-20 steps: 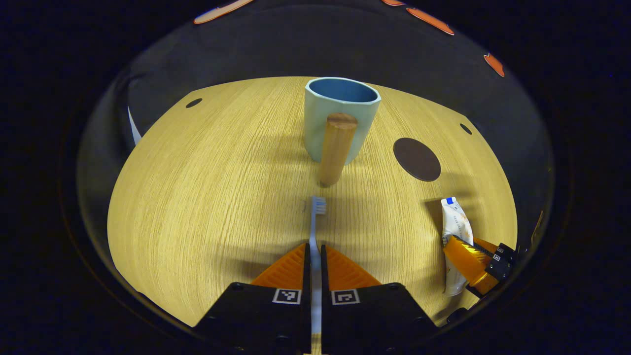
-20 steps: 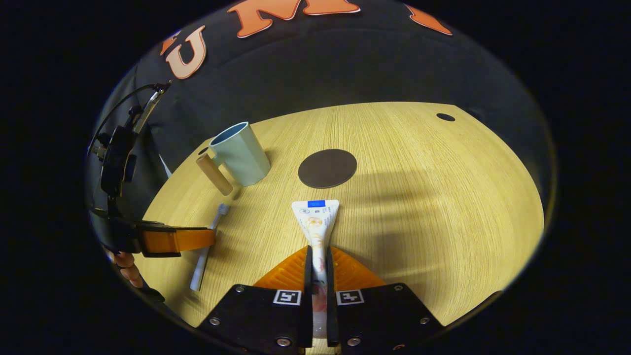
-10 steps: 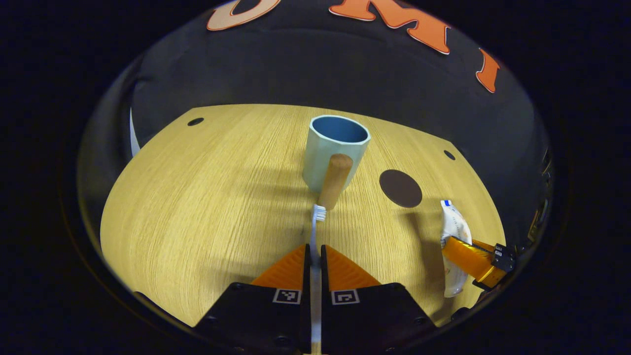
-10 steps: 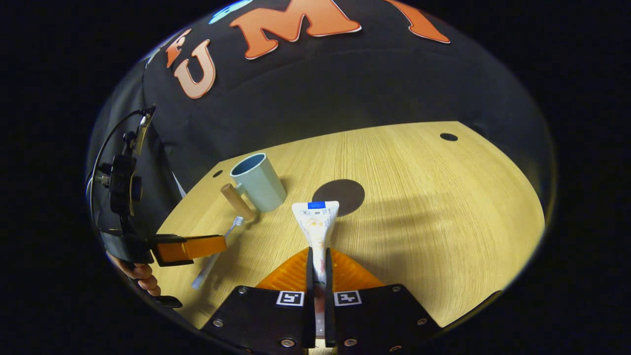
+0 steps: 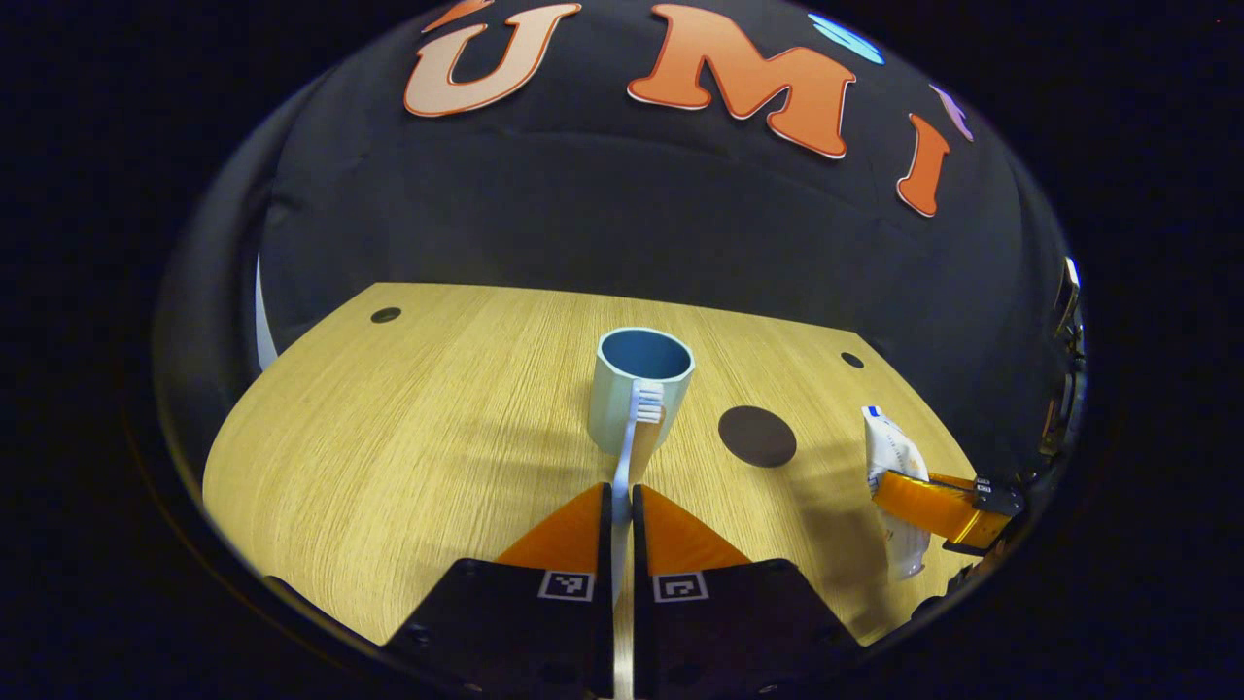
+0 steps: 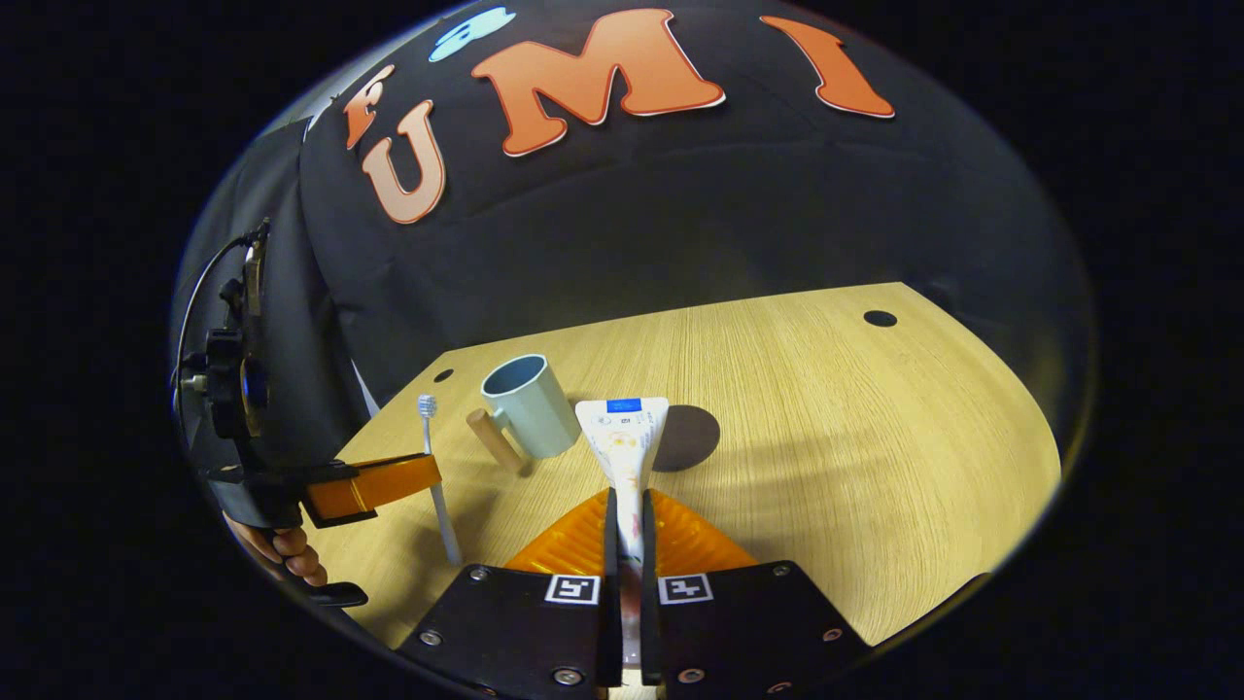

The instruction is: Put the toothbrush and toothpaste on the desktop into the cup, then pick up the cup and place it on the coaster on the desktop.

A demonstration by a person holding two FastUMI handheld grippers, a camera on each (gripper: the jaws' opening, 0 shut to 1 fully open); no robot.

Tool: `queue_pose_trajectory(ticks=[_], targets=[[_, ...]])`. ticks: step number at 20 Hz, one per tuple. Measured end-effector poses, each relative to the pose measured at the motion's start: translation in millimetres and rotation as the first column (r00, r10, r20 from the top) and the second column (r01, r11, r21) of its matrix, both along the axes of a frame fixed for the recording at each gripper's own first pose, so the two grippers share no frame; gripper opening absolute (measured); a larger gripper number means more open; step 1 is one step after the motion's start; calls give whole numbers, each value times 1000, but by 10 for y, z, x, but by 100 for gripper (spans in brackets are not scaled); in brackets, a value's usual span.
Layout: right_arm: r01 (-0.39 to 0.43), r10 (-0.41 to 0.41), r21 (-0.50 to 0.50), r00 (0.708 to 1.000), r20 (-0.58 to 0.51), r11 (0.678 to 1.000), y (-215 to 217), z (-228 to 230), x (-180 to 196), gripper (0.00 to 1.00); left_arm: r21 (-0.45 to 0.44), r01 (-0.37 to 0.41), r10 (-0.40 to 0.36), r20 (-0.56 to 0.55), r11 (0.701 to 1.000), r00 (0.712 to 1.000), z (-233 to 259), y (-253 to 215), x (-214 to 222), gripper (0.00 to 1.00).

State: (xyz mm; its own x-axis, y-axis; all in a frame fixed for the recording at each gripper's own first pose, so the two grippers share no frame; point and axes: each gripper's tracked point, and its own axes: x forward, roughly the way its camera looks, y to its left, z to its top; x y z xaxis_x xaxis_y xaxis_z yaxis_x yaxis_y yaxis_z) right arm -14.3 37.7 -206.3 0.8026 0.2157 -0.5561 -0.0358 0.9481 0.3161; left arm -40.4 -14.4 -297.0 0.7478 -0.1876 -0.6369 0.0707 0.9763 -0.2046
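1. Left hand-held gripper [image 5: 622, 501] is pinching the toothbrush [image 5: 630, 442], lifted above the tabletop [image 5: 408, 447].
2. Right hand-held gripper [image 6: 628, 510] is pinching the toothpaste [image 6: 624, 442].
3. Cup [image 6: 530, 403] is standing near the coaster [image 5: 757, 436], apart.

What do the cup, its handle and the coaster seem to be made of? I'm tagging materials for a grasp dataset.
cup: likely matte plastic or glazed ceramic; smooth, even pale blue-green wall.
handle: seems to be wood; tan, unpainted peg.
coaster: thin dark brown disc, dull; perhaps leather, felt or cork, unclear.
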Motion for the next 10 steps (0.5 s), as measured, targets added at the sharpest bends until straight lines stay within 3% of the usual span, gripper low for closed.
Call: queue_pose_trajectory(ticks=[10], targets=[[-3, 2, 21, 999, 39, 1000, 32, 164, 26, 7, -40, 4, 2, 129, 999, 992, 238, -16, 78, 5]])
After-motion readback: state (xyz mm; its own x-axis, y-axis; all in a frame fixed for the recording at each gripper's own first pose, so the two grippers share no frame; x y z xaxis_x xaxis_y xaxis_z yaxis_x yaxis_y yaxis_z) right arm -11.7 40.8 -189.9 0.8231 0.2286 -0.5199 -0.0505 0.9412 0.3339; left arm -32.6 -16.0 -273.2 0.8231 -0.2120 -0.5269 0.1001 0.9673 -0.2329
